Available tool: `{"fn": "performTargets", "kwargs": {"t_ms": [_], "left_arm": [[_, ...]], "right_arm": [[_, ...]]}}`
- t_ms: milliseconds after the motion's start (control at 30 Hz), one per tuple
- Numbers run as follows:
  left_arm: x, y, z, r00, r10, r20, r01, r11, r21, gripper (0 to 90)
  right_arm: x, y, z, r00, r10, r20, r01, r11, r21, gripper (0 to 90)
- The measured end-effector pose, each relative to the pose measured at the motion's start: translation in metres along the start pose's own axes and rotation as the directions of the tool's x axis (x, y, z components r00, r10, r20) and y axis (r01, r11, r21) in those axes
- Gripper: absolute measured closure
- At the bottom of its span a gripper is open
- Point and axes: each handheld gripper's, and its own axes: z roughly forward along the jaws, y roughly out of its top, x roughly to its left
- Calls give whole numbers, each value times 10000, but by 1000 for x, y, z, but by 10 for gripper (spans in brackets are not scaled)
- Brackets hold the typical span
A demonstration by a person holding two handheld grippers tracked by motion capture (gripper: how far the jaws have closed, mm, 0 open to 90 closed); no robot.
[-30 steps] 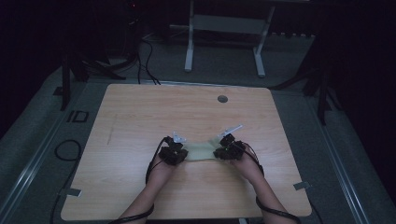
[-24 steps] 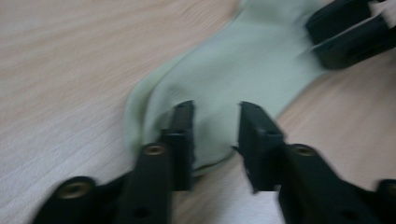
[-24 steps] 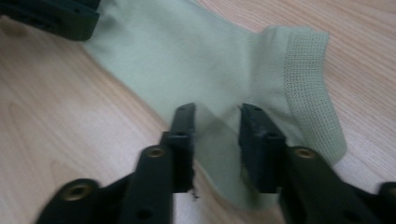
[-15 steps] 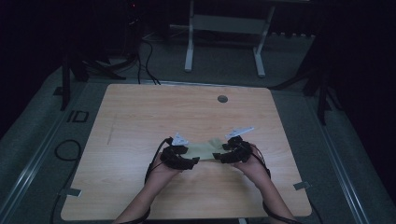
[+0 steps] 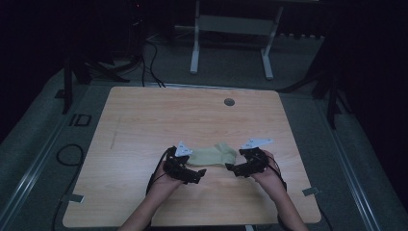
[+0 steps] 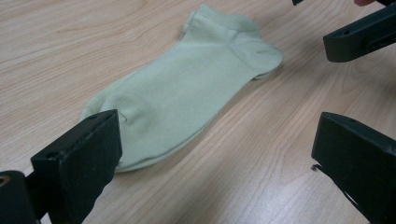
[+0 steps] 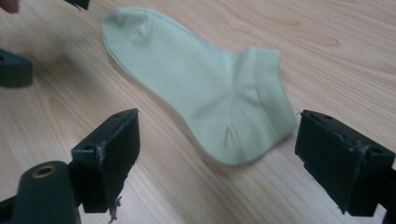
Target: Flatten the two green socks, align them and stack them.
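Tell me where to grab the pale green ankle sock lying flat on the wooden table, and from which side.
Probably best at the ribbed cuff of the pale green ankle sock: its thicker banded edge gives the jaws something to pinch. The cuff end lies toward the right gripper, whose jaws stand open, so come in low from that side. The left gripper, also open, could take the toe.

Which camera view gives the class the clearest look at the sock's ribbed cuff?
The right gripper view: the pale green sock lies close, its ribbed cuff nearest and sharp. The left gripper view shows the sock toe-first, with the cuff far off. The high view shows the sock small and dim on the table.
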Motion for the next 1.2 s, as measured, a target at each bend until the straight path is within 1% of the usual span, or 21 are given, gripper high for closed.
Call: {"fn": "performTargets", "kwargs": {"t_ms": [33,100,167,233,267,367,500,567,633,700,767,867,933,1000,1067,1133,1200], "left_arm": [[0,-2,-1,10000,20,-57,-20,10000,-14,20],[0,-6,-2,9999,166,-3,-166,9999,-13,19],[0,-11,-5,9993,346,-141,-345,9994,54,19],[1,-17,-8,9993,341,-161,-340,9994,62,19],[2,-19,-11,9989,368,-299,-365,9993,99,19],[6,-27,-19,9984,243,-505,-241,9997,38,19],[12,-39,-32,9981,-103,-605,91,9998,-193,19],[17,-45,-38,9973,-271,-685,255,9994,-241,19],[21,-51,-44,9965,-396,-740,375,9989,-297,18],[25,-57,-50,9955,-427,-851,402,9987,-317,18],[28,-63,-55,9942,-521,-943,490,9982,-354,18],[32,-70,-61,9916,-573,-1160,539,9980,-322,18],[34,-73,-66,9903,-586,-1261,548,9979,-342,18],[34,-76,-70,9892,-618,-1328,570,9976,-398,18],[35,-79,-75,9888,-567,-1383,513,9978,-422,18],[35,-83,-79,9876,-487,-1490,428,9982,-422,18],[36,-87,-82,9852,-515,-1638,455,9982,-399,18]], "right_arm": [[0,-2,-1,10000,-37,28,37,10000,11,141],[0,-5,-4,9999,-126,103,125,9999,26,140],[0,-8,-8,9998,-134,118,134,9999,-25,140],[0,-12,-12,9996,-169,242,173,9997,-156,140],[-1,-14,-14,9993,-184,341,191,9996,-199,140],[-3,-20,-19,9989,-128,461,139,9996,-228,136],[-6,-29,-27,9975,-20,703,38,9997,-248,123],[-8,-35,-32,9960,30,894,2,9993,-362,121],[-11,-41,-36,9953,62,962,-22,9991,-422,121],[-12,-47,-39,9942,61,1077,-15,9991,-424,121],[-14,-53,-42,9932,-63,1161,106,9993,-369,121],[-15,-61,-47,9909,-259,1317,320,9985,-449,121],[-16,-66,-50,9895,-253,1422,330,9981,-522,121],[-18,-71,-54,9892,-105,1465,192,9981,-583,121],[-19,-76,-57,9876,44,1571,64,9977,-680,121],[-22,-81,-60,9877,198,1553,-93,9977,-678,121],[-24,-88,-63,9858,280,1654,-179,9979,-625,121]]}}
